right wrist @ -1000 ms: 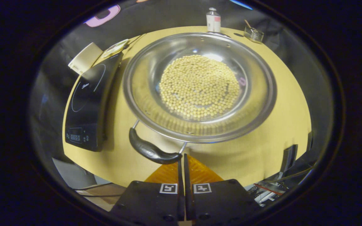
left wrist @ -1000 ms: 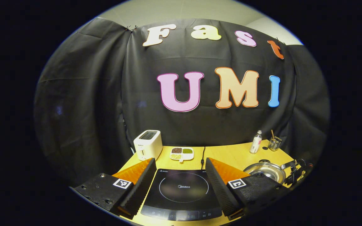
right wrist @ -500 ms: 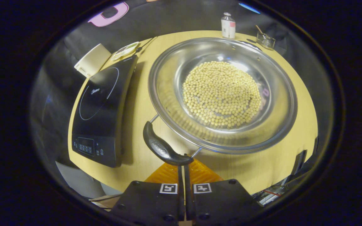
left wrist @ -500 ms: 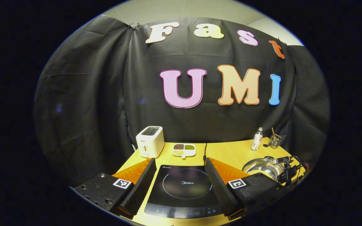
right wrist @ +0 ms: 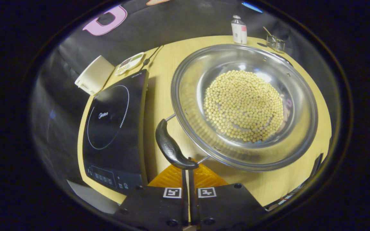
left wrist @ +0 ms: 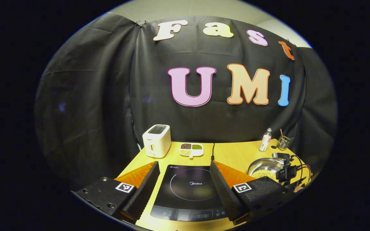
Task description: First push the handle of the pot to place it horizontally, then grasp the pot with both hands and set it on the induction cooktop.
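A steel pot (right wrist: 188, 96) filled with pale beans sits on the wooden table (right wrist: 162, 80), right of the black induction cooktop (right wrist: 114, 128). Its black handle (right wrist: 170, 149) points toward the table's front edge, angled toward the cooktop. My right gripper (right wrist: 188, 168) is shut, its tips touching the handle's near end. In the left gripper view, my left gripper (left wrist: 183, 163) stands open above the cooktop (left wrist: 188, 189), with nothing between its fingers. The pot (left wrist: 263, 167) lies to the right there, with the other gripper (left wrist: 286, 171) at its near side.
A white toaster (left wrist: 156, 140) and a divided dish of beans (left wrist: 191, 149) stand behind the cooktop. A small bottle (right wrist: 239, 29) and a wire holder (right wrist: 275, 40) are at the table's far right corner. A cable (left wrist: 213, 150) runs back from the cooktop.
The right gripper, still shut, has pushed the handle's end, and the pot has turned so the handle swings toward the cooktop. The left gripper has drifted slightly and stays open.
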A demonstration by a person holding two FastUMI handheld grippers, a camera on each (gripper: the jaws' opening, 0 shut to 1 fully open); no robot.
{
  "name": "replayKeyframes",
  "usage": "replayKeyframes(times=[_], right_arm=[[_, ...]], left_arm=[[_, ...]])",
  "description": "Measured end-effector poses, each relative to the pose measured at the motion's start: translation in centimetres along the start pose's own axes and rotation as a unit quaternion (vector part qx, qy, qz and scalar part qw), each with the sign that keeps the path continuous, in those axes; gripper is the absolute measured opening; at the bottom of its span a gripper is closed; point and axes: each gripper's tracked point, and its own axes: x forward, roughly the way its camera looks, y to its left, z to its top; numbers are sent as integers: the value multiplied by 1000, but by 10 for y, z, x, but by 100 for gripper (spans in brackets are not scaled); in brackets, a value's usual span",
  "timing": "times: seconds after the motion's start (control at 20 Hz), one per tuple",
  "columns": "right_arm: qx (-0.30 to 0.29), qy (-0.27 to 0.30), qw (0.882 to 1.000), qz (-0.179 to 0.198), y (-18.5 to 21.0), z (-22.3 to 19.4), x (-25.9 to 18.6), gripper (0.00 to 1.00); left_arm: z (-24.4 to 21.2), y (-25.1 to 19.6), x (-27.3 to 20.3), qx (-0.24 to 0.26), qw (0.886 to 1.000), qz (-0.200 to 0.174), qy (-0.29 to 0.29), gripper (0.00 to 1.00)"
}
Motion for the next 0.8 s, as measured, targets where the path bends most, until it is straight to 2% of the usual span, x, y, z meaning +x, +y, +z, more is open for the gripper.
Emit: replayKeyframes(times=[0.15, 0.2, 0.25, 0.3, 0.35, 0.4, 0.5, 0.55, 0.6, 0.8], right_arm=[[10, -13, 1000, 2, 12, 14, 8, 0], [14, -17, 1000, 3, 16, 19, 11, 15], [18, -20, 1000, 3, 20, 24, 15, 0], [21, -25, 999, 4, 23, 30, 19, 4], [24, -29, 999, 4, 25, 35, 20, 0], [28, -33, 999, 4, 27, 41, 22, 5], [38, -39, 998, 4, 32, 51, 26, 5], [43, -42, 998, 5, 33, 57, 29, 0], [48, -44, 998, 5, 35, 62, 32, 4], [57, -52, 997, 1, 37, 78, 38, 4]], left_arm=[[-2, 2, 1, -1, 1000, 4, 2, 96], [-2, 2, 1, -1, 1000, 5, 3, 96], [-3, 3, 1, -2, 1000, 5, 4, 96], [-3, 3, 1, -2, 1000, 6, 5, 96], [-5, 2, 2, -3, 1000, 6, 5, 96], [-5, 1, 3, -4, 1000, 6, 7, 96], [-5, 0, 4, -6, 1000, 6, 9, 96], [-6, 0, 4, -7, 1000, 6, 10, 96], [-6, 0, 5, -7, 1000, 6, 11, 96], [-7, 0, 8, -3, 1000, 9, 16, 96]])
